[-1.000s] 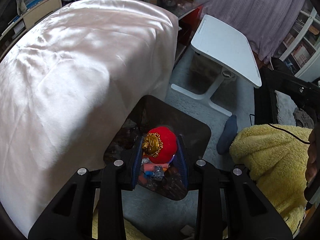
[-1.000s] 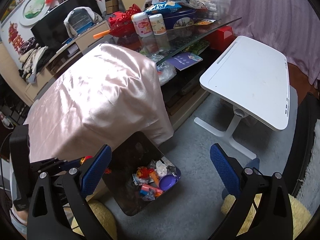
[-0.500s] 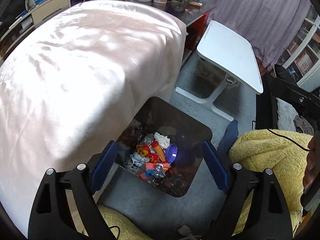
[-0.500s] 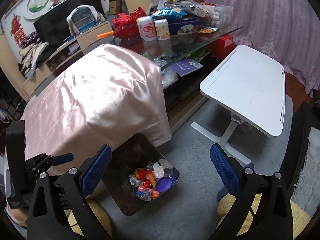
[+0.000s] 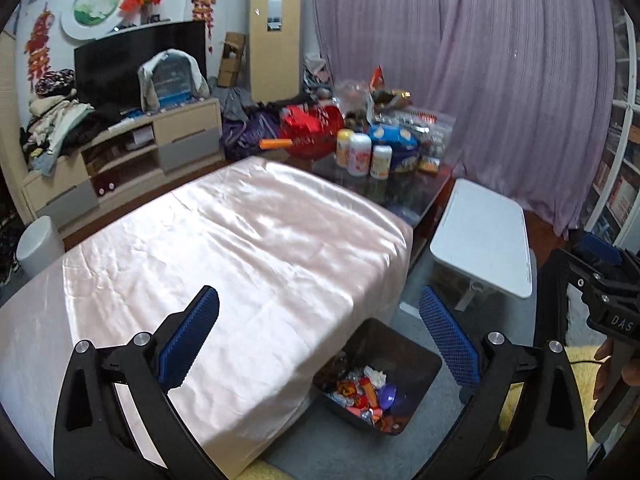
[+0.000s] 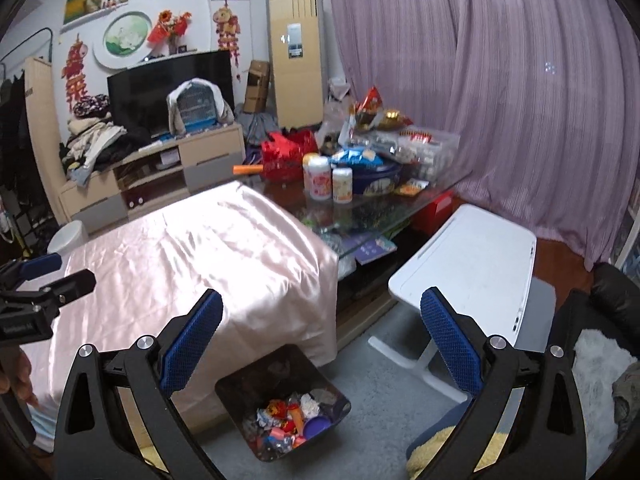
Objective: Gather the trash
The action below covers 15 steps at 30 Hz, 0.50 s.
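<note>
Cluttered living room, pink-sheeted tabletop (image 5: 224, 240). Trash bin (image 5: 416, 354) lower centre on grey floor, holding wrappers (image 5: 360, 390): light, crinkly, slippery; pinch by folds. Left gripper (image 5: 320, 344) and right gripper (image 6: 322, 344) fingers spread, empty.

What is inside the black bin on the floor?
The black bin holds mixed trash: crumpled wrappers, red and orange pieces, a purple round piece. What lies underneath this pile is covered.
</note>
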Available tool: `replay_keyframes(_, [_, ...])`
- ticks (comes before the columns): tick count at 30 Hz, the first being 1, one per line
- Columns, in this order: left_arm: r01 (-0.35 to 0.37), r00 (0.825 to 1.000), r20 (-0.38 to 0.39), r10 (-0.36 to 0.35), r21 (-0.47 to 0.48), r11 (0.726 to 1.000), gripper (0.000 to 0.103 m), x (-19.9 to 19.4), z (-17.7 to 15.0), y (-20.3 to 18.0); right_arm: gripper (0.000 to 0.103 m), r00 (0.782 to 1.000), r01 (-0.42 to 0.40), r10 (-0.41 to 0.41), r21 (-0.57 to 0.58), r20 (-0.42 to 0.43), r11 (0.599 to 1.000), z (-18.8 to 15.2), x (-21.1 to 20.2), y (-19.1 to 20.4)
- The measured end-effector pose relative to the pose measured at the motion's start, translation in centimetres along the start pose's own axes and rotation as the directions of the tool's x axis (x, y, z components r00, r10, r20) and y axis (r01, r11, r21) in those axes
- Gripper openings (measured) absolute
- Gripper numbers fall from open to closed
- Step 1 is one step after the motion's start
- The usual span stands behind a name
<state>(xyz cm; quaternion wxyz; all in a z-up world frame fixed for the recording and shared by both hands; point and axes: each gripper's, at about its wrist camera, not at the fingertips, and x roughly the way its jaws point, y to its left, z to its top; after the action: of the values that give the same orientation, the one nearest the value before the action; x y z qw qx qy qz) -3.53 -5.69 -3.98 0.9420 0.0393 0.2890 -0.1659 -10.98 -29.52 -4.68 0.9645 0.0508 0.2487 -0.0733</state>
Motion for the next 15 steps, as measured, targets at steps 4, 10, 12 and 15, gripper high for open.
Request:
replay_keyframes(4, [-0.035, 0.994, 0.108, 0.036, -0.016, 0.999, 0.095, -3.5, 1.3, 0.4, 0.1, 0.991, 0.082, -0.081, -0.005, 0.107, 0.997, 1.8, -3.2, 0.3])
replay_keyframes(10, [-0.091, 0.978, 0.188, 0.088, 0.008, 0.996, 0.095, -6.3, 2.1, -0.2, 0.1, 0.97, 0.117, -0.121, 0.033, 0.212, 0.993, 3.5, -6.6, 0.3])
replay_keyframes(12, [-0.115, 0.971, 0.212, 0.11, 0.012, 0.993, 0.095, -6.9, 2.3, -0.3, 0.1, 0.967, 0.11, -0.113, 0.026, 0.229, 0.994, 3.7, -7.4, 0.4])
replay_keyframes(15, [-0.149, 0.958, 0.247, 0.142, 0.009, 0.989, 0.095, -7.7, 2.5, -0.3, 0.1, 0.955, 0.14, -0.142, 0.027, 0.26, 0.99, 3.9, -8.3, 0.7])
